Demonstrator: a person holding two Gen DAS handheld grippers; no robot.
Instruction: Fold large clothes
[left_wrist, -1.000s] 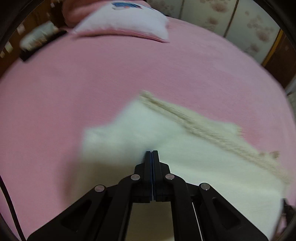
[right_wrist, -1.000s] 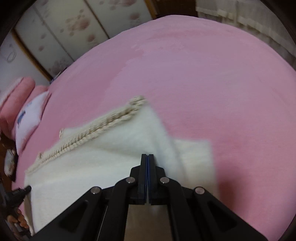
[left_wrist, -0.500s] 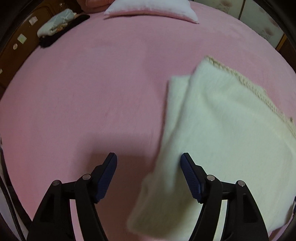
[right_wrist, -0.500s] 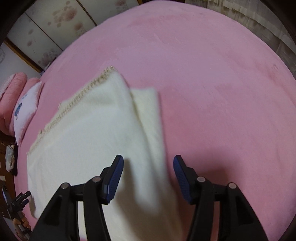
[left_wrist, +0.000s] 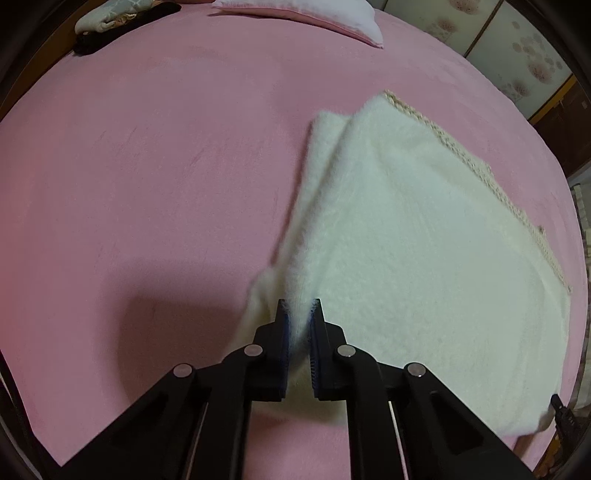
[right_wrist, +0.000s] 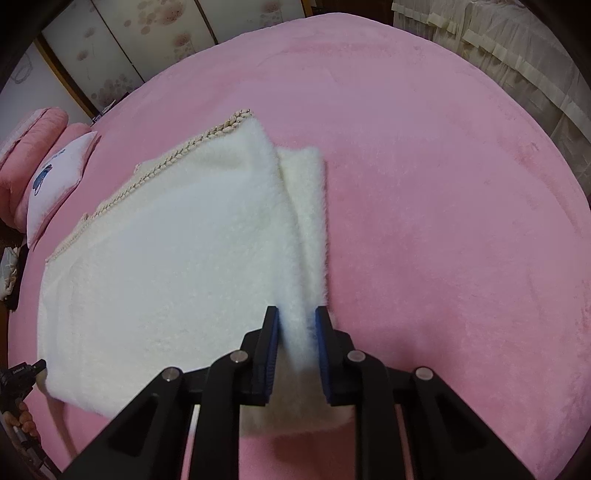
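A fluffy cream-white garment (left_wrist: 406, 236) with a beige braided trim (left_wrist: 476, 173) lies folded flat on the pink bed. In the left wrist view my left gripper (left_wrist: 298, 306) is shut on the garment's near left fold, with fabric bunched between its blue pads. In the right wrist view the same garment (right_wrist: 173, 251) spreads to the left, and my right gripper (right_wrist: 297, 314) is closed around the near right fold, with fabric filling the gap between its pads. A narrower under-layer (right_wrist: 308, 199) sticks out along that right edge.
The pink bedspread (left_wrist: 147, 166) stretches all around. A white pillow (left_wrist: 325, 14) and a dark bundle (left_wrist: 110, 22) lie at the head of the bed. Floral closet doors (right_wrist: 110, 48) stand behind. Pale curtains (right_wrist: 517, 55) hang on the right.
Both grippers were shut a second ago and wide open above the garment half a second ago. Now both have come down and closed on its near side folds.
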